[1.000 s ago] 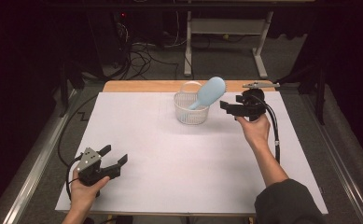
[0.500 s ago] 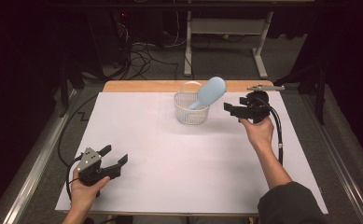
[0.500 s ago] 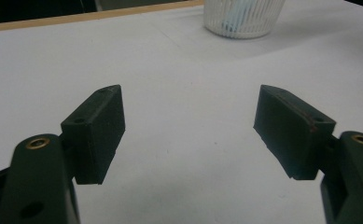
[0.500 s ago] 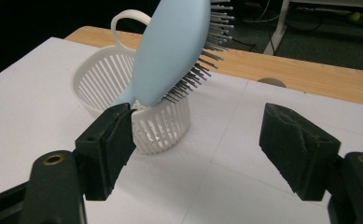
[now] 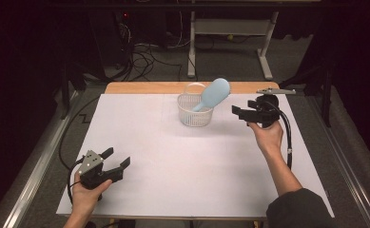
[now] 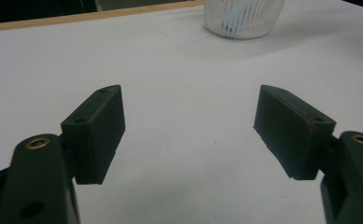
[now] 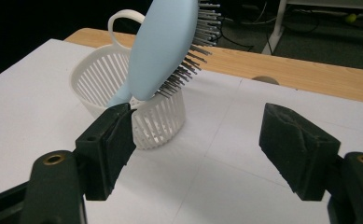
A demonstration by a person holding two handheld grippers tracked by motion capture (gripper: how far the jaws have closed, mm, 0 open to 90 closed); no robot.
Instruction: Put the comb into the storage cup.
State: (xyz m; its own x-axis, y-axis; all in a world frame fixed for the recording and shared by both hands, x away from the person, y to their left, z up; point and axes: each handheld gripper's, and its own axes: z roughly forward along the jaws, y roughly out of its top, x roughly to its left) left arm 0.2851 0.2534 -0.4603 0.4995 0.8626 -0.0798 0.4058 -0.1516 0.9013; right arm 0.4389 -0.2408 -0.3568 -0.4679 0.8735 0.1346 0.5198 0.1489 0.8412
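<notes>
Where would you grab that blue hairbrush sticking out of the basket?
Probably by the broad head of the blue hairbrush, pinched across its edges from the right-hand side, where the open right hand-held gripper waits. Its handle is buried in the white basket, and the head leans out over the rim.

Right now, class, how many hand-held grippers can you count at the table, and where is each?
2. The left hand-held gripper is near the table's front left corner, open and empty. The right hand-held gripper is beside the basket holding the hairbrush, open too.
</notes>
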